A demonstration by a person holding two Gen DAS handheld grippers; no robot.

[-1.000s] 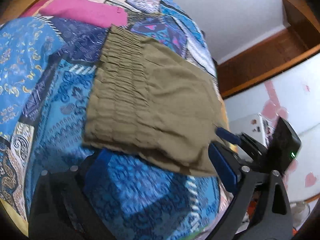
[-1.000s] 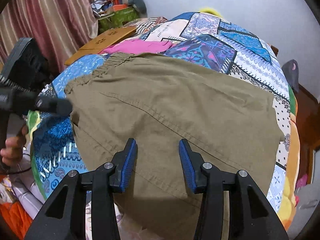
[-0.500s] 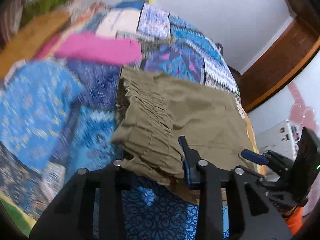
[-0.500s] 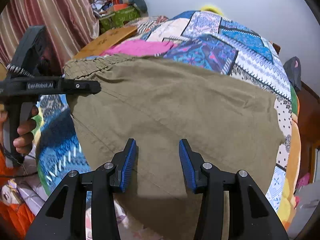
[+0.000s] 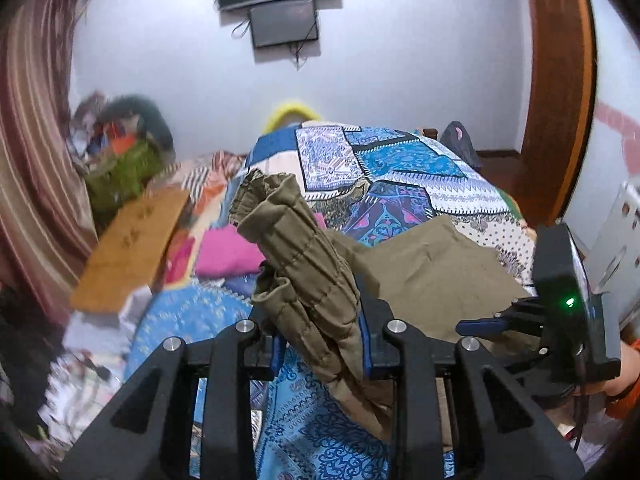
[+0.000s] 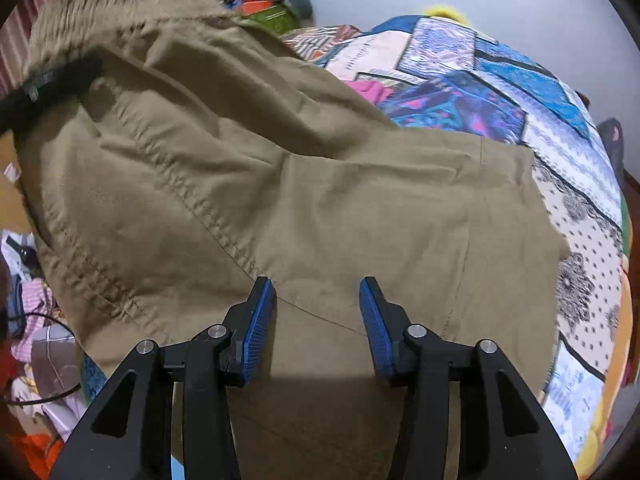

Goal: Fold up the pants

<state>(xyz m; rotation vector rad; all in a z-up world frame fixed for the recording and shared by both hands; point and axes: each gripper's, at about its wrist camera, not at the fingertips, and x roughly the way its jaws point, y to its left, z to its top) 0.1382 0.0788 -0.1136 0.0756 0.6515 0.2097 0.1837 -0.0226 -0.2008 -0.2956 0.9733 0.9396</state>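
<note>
The olive-brown pants [image 6: 320, 208] lie folded on the patchwork bed cover [image 6: 500, 92]. My left gripper [image 5: 320, 344] is shut on the gathered elastic waistband [image 5: 296, 256] and holds it lifted above the bed. In the right wrist view the raised waistband [image 6: 120, 12] arches up at the upper left, with the left gripper [image 6: 52, 80] dark and blurred against it. My right gripper [image 6: 316, 320] is open, its blue pads [image 6: 260, 320] resting over the pants' near part with cloth between them. It shows in the left wrist view [image 5: 480, 326] at the right.
A pink garment [image 5: 228, 252] lies on the bed behind the pants. A wooden board [image 5: 132, 248] and piled clutter [image 5: 120, 152] sit at the left. A wooden door frame [image 5: 560, 92] stands at the right. Loose clothes [image 6: 36, 320] lie beside the bed.
My left gripper closed on the waistband and lifted it up off the bed, toward the far side. My right gripper stayed in place, open over the pants.
</note>
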